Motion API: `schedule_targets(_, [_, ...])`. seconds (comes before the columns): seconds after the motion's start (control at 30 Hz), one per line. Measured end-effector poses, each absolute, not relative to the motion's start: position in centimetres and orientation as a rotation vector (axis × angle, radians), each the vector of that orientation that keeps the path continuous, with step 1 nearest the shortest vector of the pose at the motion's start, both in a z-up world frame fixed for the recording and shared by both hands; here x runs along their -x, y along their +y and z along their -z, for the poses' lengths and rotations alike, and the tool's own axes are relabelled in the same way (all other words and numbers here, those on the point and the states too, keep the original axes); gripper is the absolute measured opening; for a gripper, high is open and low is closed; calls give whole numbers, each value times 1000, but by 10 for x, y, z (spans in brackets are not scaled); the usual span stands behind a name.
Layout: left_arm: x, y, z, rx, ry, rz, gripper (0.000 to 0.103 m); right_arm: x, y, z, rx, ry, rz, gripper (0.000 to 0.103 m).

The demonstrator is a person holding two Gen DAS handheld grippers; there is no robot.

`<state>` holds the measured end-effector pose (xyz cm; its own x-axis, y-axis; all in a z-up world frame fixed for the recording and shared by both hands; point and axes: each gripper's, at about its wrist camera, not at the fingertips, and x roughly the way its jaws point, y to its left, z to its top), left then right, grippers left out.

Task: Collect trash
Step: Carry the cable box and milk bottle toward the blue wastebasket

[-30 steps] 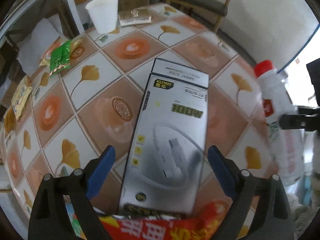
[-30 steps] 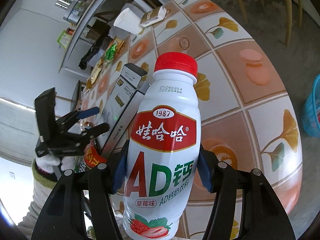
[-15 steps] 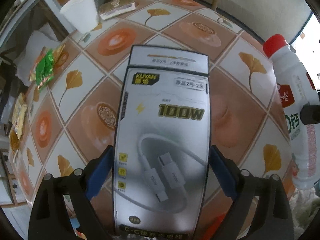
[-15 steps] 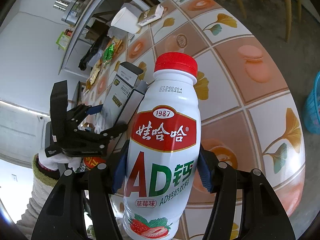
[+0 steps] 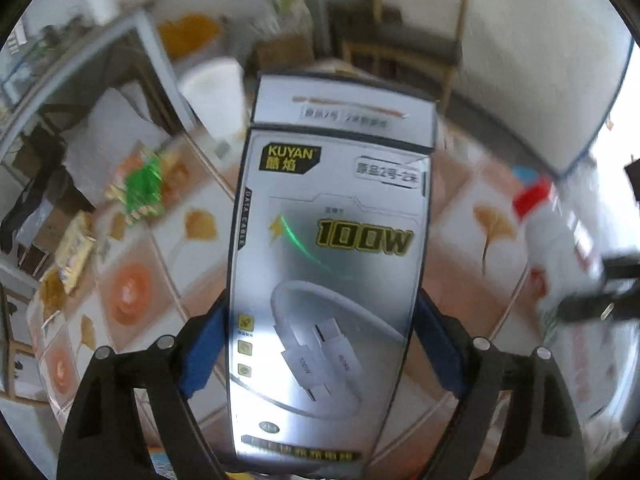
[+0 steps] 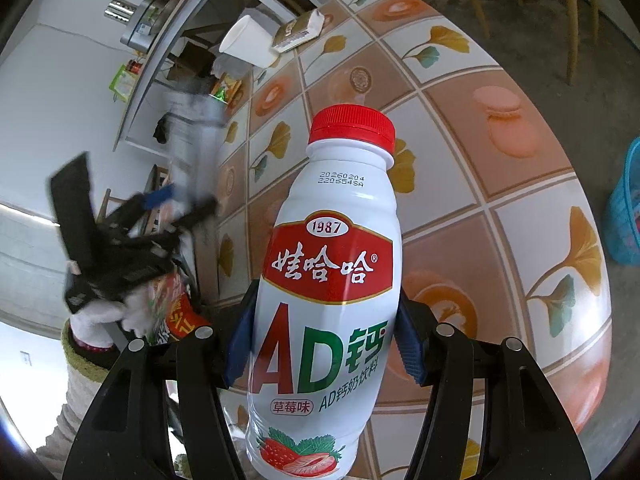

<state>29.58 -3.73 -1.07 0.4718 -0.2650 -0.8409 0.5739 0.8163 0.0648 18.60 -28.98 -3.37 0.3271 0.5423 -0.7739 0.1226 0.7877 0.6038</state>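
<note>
In the left wrist view, the left hand-held gripper point(image 5: 320, 356) fills the bottom of the frame with its blue pads point(image 5: 200, 354) set against the two long edges of a silver cable box point(image 5: 328, 264), which stands up through the middle of the frame and is printed with "KUYAN" and "100W". Its jaws have just been closing a little, with the box between them, and now they clamp it. Most of this view is blurred. Behind the box spreads the tiled table point(image 5: 132, 292), patterned in orange and white with yellow leaves. A white paper cup point(image 5: 212, 92) shows at the upper middle, a green wrapper point(image 5: 142, 190) lies at the left, and yellowish snack packets point(image 5: 74, 250) lie near the far left edge. In the right wrist view, the right hand-held gripper point(image 6: 322, 344) grips a white drink bottle point(image 6: 328, 312) with a red cap point(image 6: 352, 126); the pads press its sides at about label height, and the bottle stands upright in the centre of the frame. At the left of this frame the other gripper appears, blurred, held by a hand in a white glove point(image 6: 100, 312), with a red snack bag point(image 6: 180, 312) just below it. A blue basket point(image 6: 624, 208) stands on the floor at the right edge, beyond the table.
</note>
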Motion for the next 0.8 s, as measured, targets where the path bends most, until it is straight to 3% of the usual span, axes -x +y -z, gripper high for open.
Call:
schedule_targets(0.37, [-272,-21,-57,-90,768,498,84,-185,-286,31,-641,1207,-282,57])
schedule_targets(0.8, [-211,-4,-53,116,801,476,84,-189,-280,18,-538,1171,-233,57])
